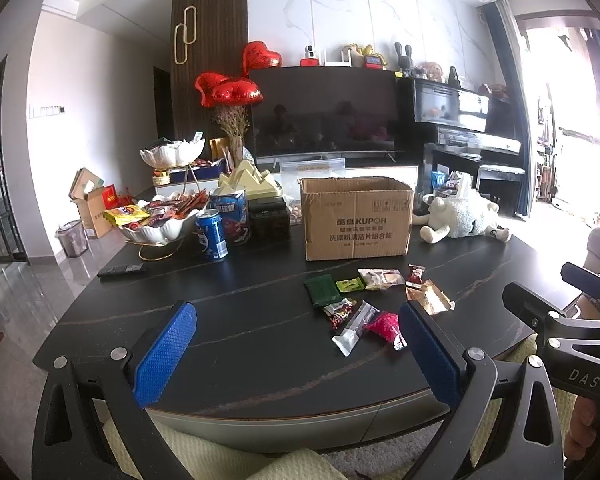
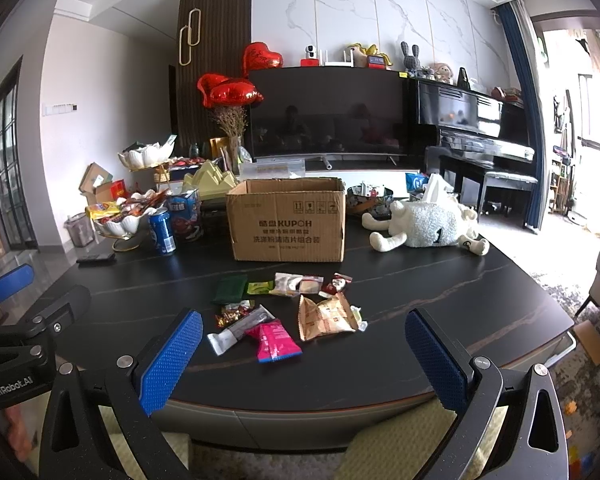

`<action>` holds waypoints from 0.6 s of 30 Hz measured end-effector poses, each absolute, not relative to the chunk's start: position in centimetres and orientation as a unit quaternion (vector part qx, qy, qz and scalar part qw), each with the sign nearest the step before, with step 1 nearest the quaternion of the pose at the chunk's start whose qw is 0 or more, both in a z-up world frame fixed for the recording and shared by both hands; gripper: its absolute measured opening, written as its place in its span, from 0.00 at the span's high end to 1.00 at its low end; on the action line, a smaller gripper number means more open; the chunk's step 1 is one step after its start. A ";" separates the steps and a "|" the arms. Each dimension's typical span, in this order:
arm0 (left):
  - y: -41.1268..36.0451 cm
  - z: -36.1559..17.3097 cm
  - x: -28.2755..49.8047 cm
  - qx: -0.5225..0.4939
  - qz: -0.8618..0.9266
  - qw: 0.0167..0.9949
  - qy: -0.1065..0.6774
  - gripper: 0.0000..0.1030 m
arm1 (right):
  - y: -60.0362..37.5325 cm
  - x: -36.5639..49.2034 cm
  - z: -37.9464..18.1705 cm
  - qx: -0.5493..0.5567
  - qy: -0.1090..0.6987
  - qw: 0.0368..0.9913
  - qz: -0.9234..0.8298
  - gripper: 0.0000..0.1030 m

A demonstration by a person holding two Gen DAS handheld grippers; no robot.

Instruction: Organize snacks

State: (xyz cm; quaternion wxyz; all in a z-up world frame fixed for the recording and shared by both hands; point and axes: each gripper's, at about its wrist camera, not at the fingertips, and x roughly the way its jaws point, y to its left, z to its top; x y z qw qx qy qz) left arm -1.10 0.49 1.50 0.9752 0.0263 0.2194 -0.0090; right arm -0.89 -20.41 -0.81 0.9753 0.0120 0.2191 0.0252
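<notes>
Start of the job, nothing picked yet. My left tongs spread wide, empty, held back over the near table edge. My right tongs likewise spread, empty. Snacks lie loose on the black table, in front of the open box: pink pack nearest, silver stick touching it, tan bag just beside, green pouch and small packets further back.

Likely destination is the box, though the snack bowl at left is possible. Next move, as I judge it: right tongs forward and down onto the pink pack. Flat wrappers, so a low approach at an edge.
</notes>
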 end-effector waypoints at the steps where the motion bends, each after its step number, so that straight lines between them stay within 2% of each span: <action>1: 0.5 1.5 -1.1 0.026 -0.009 0.975 0.219 0.00 | -20.4 -0.9 -0.8 0.012 0.220 0.975 0.025 0.00; 18: 0.4 1.4 -1.1 0.026 -0.009 0.975 0.219 0.00 | -20.4 -0.9 -0.8 0.012 0.219 0.975 0.027 0.00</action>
